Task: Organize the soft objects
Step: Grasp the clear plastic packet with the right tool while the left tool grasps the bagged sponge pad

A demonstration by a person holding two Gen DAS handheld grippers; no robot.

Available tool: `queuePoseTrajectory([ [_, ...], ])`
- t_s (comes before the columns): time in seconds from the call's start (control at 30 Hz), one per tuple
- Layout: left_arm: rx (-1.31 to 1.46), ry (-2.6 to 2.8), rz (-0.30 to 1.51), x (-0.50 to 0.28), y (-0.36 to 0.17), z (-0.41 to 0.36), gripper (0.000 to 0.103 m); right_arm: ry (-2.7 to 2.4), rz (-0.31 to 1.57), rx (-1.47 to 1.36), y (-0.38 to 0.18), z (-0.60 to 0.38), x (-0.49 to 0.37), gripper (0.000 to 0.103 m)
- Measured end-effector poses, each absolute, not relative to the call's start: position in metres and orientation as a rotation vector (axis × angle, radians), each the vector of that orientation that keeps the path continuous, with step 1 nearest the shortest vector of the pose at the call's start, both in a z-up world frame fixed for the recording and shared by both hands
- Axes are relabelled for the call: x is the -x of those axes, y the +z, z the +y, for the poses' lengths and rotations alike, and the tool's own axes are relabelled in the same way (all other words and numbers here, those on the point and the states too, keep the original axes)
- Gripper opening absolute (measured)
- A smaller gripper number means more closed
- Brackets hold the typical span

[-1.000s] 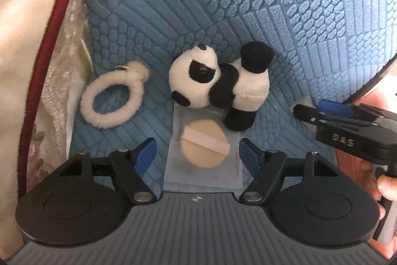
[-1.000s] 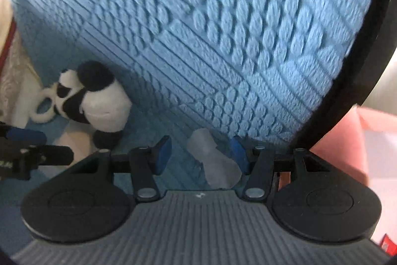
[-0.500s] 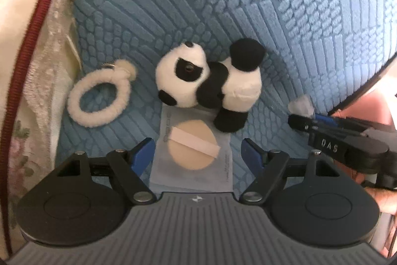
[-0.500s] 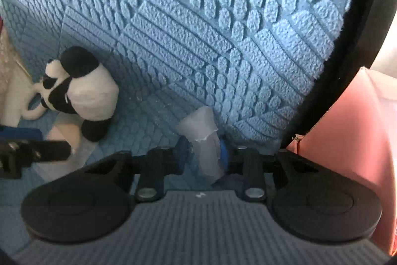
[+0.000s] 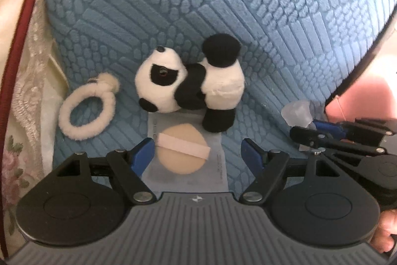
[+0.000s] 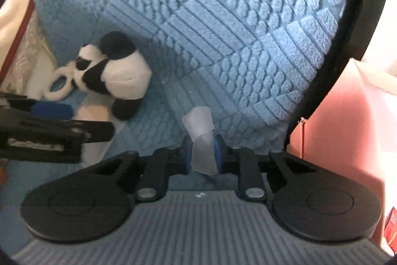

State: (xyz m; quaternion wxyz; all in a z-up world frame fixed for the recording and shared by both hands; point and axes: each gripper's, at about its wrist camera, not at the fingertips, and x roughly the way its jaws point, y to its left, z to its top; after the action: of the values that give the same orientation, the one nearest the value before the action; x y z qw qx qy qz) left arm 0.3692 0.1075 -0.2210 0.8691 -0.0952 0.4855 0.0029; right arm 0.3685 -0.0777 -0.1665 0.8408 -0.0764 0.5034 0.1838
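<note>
A black-and-white plush panda (image 5: 188,86) lies on the blue textured cushion (image 5: 248,16), with a white fluffy ring (image 5: 86,113) to its left. Just below the panda, a round beige powder puff (image 5: 182,155) in a clear sleeve lies between the spread fingers of my left gripper (image 5: 198,150), which is open and not touching it. My right gripper (image 6: 203,153) is closing, its blue pads pressing on a translucent white soft piece (image 6: 198,121) that sticks up from them. From the left wrist view this piece (image 5: 297,113) shows at the right, by the cushion's edge.
Cream lace cloth with a dark red border (image 5: 22,91) lies along the left side. The cushion's black piping (image 6: 335,54) curves down the right, with a pink box (image 6: 335,128) beyond it. A hand (image 5: 387,235) holds the right gripper's handle.
The right gripper's jaws closed from well apart onto the translucent white piece. In the left wrist view the panda and puff slid slightly left, and the right gripper came further in.
</note>
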Motion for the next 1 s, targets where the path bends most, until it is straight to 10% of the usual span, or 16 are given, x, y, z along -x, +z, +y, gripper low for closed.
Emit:
queuePoseTrajectory([
  [0.53, 0.037, 0.063, 1.054, -0.379, -0.25, 0.057, 0.078, 0.415, 1.063, 0.067, -0.153, -0.093, -0.374, 0.021],
  [1.0, 0.139, 0.111, 1.017, -0.381, -0.233, 0.08, 0.042, 0.411, 1.071, 0.034, -0.165, -0.089, -0.384, 0.021],
])
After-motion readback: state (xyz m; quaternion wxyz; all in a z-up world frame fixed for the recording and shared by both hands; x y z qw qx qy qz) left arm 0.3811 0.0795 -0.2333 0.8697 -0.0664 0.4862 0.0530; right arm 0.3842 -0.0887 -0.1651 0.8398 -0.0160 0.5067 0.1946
